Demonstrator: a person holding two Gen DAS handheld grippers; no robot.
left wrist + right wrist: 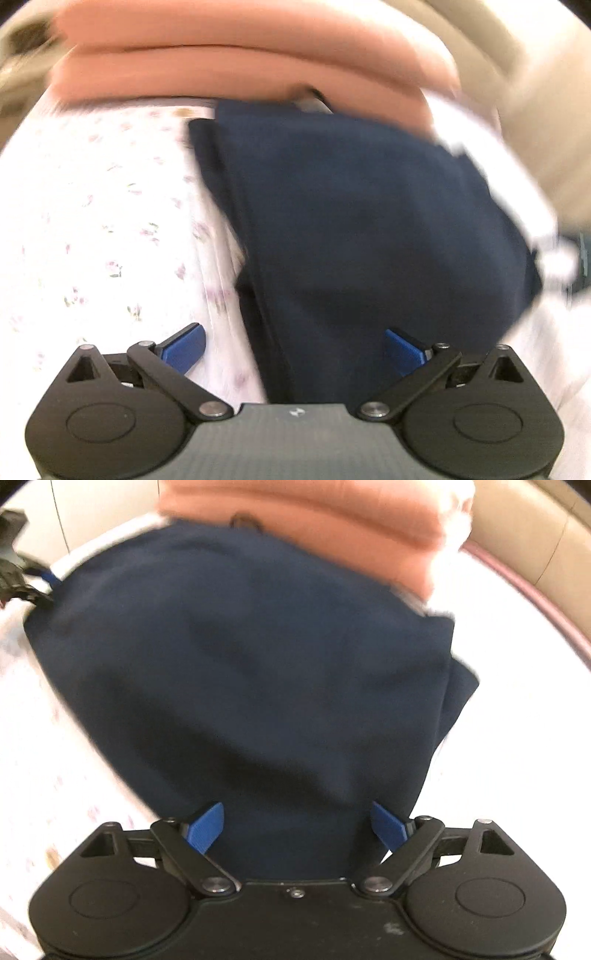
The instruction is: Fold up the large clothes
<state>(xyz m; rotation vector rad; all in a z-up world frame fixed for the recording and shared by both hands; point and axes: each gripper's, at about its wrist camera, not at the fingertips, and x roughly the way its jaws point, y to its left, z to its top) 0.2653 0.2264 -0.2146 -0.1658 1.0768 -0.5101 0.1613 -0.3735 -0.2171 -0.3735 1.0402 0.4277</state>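
Item: navy garment (351,221), folded into a compact bundle, lying on a white bed sheet with a small floral print (92,221). Far edge of the bundle is hidden under a stack of folded salmon-orange cloth (240,55); whether the two touch cannot be made out. Both views are motion-blurred, so seams, labels and garment type are unreadable.

Left tool (293,350): blue pads spread wide, holding nothing. The garment's near edge runs between the fingers; the left pad is over the sheet, the right pad over navy fabric.

Right tool (295,825): blue pads spread, navy fabric filling the gap between them; contact with the cloth cannot be told. In this view the other tool (18,576) appears at the garment's far left corner, dark and cut off by the frame edge.

Surroundings: beige padded headboard (535,542) beyond the sheet, partly cropped.
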